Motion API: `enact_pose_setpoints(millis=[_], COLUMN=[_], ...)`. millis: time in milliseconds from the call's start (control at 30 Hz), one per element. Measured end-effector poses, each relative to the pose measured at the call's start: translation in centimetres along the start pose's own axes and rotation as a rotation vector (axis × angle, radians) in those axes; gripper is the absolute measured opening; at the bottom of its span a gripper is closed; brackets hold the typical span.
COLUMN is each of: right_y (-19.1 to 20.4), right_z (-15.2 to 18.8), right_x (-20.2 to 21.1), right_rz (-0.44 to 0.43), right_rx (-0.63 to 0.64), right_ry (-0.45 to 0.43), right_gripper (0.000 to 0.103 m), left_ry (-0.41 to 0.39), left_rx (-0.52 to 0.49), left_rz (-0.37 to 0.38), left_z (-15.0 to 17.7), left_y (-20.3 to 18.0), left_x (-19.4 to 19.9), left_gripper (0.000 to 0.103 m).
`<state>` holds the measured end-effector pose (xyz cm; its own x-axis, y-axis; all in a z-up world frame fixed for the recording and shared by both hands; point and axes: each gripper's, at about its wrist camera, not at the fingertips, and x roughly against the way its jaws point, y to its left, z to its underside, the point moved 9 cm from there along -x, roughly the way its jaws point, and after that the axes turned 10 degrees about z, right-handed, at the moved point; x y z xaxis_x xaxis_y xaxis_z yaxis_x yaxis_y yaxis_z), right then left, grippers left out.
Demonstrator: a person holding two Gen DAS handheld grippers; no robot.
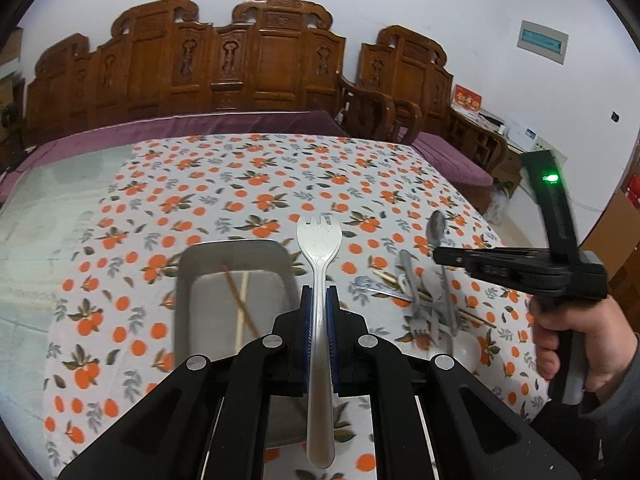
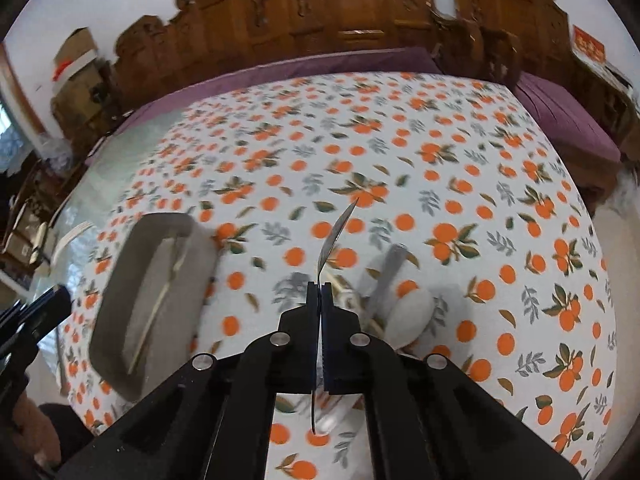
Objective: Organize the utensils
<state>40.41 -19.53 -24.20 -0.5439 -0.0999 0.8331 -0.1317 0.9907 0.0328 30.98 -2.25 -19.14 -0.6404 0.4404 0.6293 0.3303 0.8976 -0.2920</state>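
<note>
**Both grippers clamped on utensils above the orange-print table**

Table (image 1: 248, 184): covered by a white cloth printed with oranges and leaves; a bare glassy strip shows along its left side. Carved wooden bench (image 1: 192, 64) with a purple cushion stands behind the table's far edge.

Metal tray (image 1: 236, 280): rectangular, grey, rounded corners, resting on the cloth. Also seen in the right wrist view (image 2: 120, 312). Two chopsticks (image 1: 240, 300) lie inside it, crossed.

Left gripper (image 1: 320, 300): fingers pressed onto the handle of a white spork (image 1: 319, 240), pinching it at mid-handle. Spork tines point away from the camera; its head sits just beside the tray's right far corner, above the cloth.

Right gripper (image 2: 320, 292): fingers closed tight on a thin metal utensil (image 2: 336, 232) seen edge-on; type cannot be told from this view. It is held above the cloth, to the right of the tray. In the left wrist view the same gripper (image 1: 440, 254) is held by the person's hand (image 1: 568, 344), with a spoon bowl (image 1: 437, 226) showing at its tip.

Utensil pile (image 1: 428, 300): lies on the cloth to the right of the tray, under the right gripper. Contains a metal fork, white spoons and chopsticks, overlapping; exact count unclear due to blur.
</note>
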Motion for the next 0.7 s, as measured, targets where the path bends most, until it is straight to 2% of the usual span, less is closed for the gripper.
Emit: enact_pose_setpoints(millis=[367,467,700], right_y=[7.0,8.8,11.7], right_z=[-0.6,-0.6,-0.2], right_x=[4.5,4.9,4.4], right_rz=[-0.123,-0.151,-0.203], right_rx=[0.104,0.128,0.156], right_ry=[-0.078,-0.084,-0.077], right_gripper=[0.002,0.002,0.002], left_ry=[0.041,0.065,0.141], left_rx=[0.056,0.068,0.104], left_rz=[-0.091,-0.123,-0.14], left_z=[1.2,1.9,3.7], left_y=[5.3,6.7,8.9], left_x=[-0.3,-1.2,-3.9], left_gripper=[0.006,0.006,0.006])
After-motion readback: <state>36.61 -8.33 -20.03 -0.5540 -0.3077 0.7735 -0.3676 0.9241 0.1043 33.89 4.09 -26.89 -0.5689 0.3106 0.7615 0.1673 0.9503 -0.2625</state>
